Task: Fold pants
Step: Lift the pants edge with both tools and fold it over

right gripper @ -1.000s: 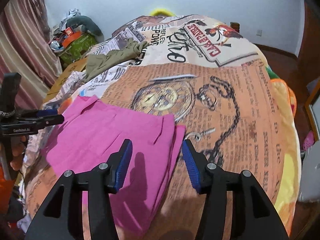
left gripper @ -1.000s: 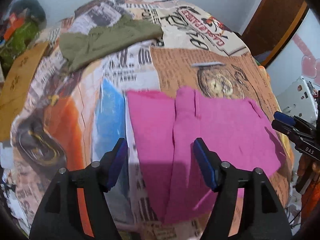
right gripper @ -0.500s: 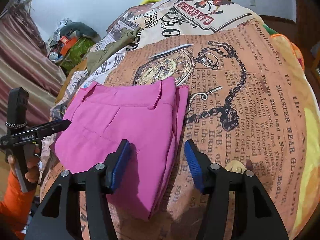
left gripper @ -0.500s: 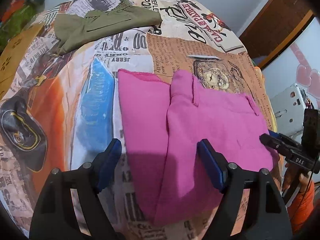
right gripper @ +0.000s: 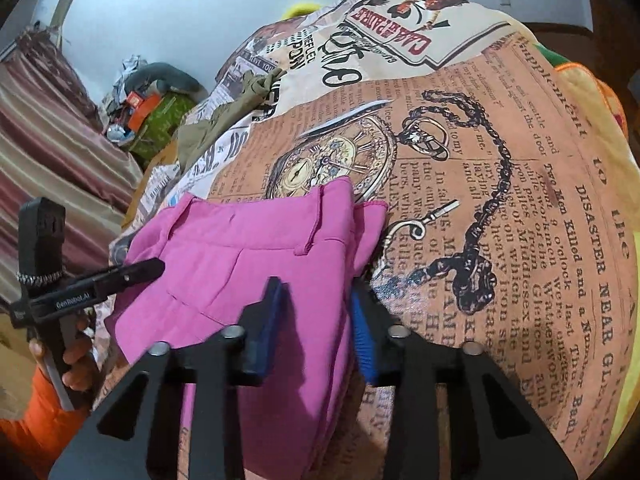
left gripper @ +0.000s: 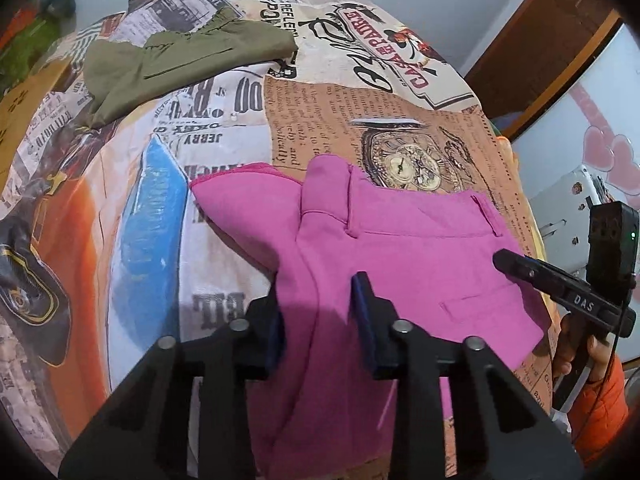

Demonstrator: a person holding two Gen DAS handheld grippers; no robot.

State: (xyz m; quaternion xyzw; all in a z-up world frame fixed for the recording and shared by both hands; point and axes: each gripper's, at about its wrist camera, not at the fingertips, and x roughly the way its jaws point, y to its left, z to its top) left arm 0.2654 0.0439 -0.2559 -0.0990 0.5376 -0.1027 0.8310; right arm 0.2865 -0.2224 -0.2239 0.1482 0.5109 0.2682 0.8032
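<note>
The pink pants [left gripper: 400,264] lie folded on the printed bedspread [left gripper: 224,128], waistband toward the far side. My left gripper [left gripper: 320,320] has its blue pads closed in on the left folded edge, and the cloth bunches up between them. My right gripper [right gripper: 316,320] has closed in on the right edge of the pants [right gripper: 248,256], with cloth between its pads. Each gripper also shows side-on in the other view: the right gripper [left gripper: 560,292] and the left gripper [right gripper: 100,284].
A pair of olive green pants [left gripper: 176,60] lies at the far left of the bed, also in the right wrist view [right gripper: 224,120]. A cluttered pile [right gripper: 148,108] and a striped curtain [right gripper: 52,152] stand left of the bed. A wooden door [left gripper: 552,28] is at the right.
Both grippers have moved down onto the pink pants and their jaws have narrowed from wide open onto the cloth. The left part of the pants has lifted and bunched.
</note>
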